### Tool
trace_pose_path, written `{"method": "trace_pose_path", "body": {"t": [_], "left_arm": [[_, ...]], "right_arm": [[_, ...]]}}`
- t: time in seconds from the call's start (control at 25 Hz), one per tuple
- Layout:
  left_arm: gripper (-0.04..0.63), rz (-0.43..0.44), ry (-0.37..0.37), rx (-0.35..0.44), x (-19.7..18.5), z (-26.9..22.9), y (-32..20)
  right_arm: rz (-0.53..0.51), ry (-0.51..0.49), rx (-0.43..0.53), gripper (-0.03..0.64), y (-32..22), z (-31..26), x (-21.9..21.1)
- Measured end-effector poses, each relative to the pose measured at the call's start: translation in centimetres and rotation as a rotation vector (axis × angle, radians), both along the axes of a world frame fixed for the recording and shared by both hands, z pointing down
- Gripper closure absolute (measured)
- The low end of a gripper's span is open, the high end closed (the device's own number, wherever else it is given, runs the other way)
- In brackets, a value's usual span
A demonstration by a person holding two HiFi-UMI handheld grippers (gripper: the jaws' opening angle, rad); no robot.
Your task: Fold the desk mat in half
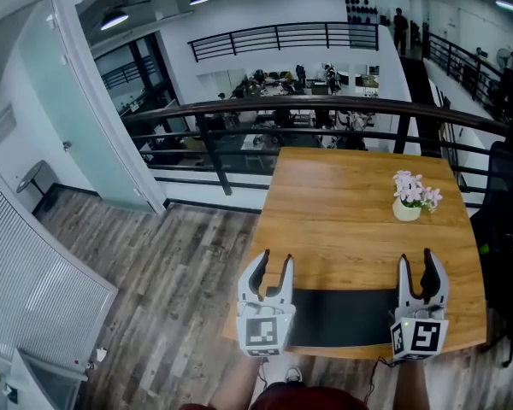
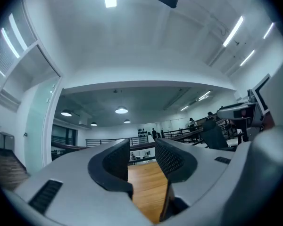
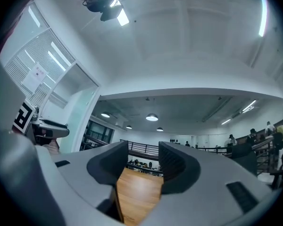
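Left tongs [image 1: 272, 268]: jaws apart, nothing between them, only bare wood shows through the gap. Right tongs [image 1: 416, 268]: jaws apart too, likewise empty. Both are held over the near edge of the desk [image 1: 342, 195], one toward each near corner, pointing away from the person.

Desk mat [image 1: 342, 316]: dark strip lying flat along the near edge, between the two tongs, in neither grip.

White pot of pink flowers [image 1: 413, 199]: near the right edge, well apart from the mat.

Black railing [image 1: 239, 109]: beyond the far edge.

Wooden table [image 1: 350, 203] on grey plank floor [image 1: 171, 289] beside black railing [image 1: 239, 114]
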State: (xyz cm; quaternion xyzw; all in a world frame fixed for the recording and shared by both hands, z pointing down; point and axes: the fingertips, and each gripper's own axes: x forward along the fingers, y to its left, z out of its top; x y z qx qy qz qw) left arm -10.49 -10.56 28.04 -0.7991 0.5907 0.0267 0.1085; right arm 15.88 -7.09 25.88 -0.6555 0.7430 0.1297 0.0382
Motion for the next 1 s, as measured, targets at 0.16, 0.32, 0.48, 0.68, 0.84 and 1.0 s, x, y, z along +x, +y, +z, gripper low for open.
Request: {"method": "trace_pose_path", "body": {"t": [0.16, 0.32, 0.48, 0.68, 0.84, 1.0], "left_arm": [[0.411, -0.008, 0.012, 0.009, -0.5, -0.1, 0.4], [0.437, -0.038, 0.025, 0.027, -0.8, -0.4, 0.5], [0.447, -0.037, -0.002, -0.002, -0.9, 0.5, 0.4], [0.482, -0.029, 0.004, 0.024, -0.2, 0.2, 0.6], [0.532, -0.068, -0.003, 0.015, -0.9, 0.7, 0.6], [0.554, -0.071, -0.001, -0.011, -1.0, 1.2, 0.2]], "right_arm": [[0.009, 0.003, 0.007, 0.408, 0.2, 0.1, 0.0], [-0.011, -0.022, -0.005, 0.408, 0.3, 0.0, -0.2], [-0.025, -0.029, -0.014, 0.413, 0.3, 0.1, -0.4], [0.002, -0.016, -0.001, 0.453, 0.3, 0.5, 0.0], [0.027, 0.01, 0.008, 0.525, 0.7, 0.6, -0.3], [0.027, 0.02, 0.007, 0.58, 0.7, 0.4, -0.5]]}}
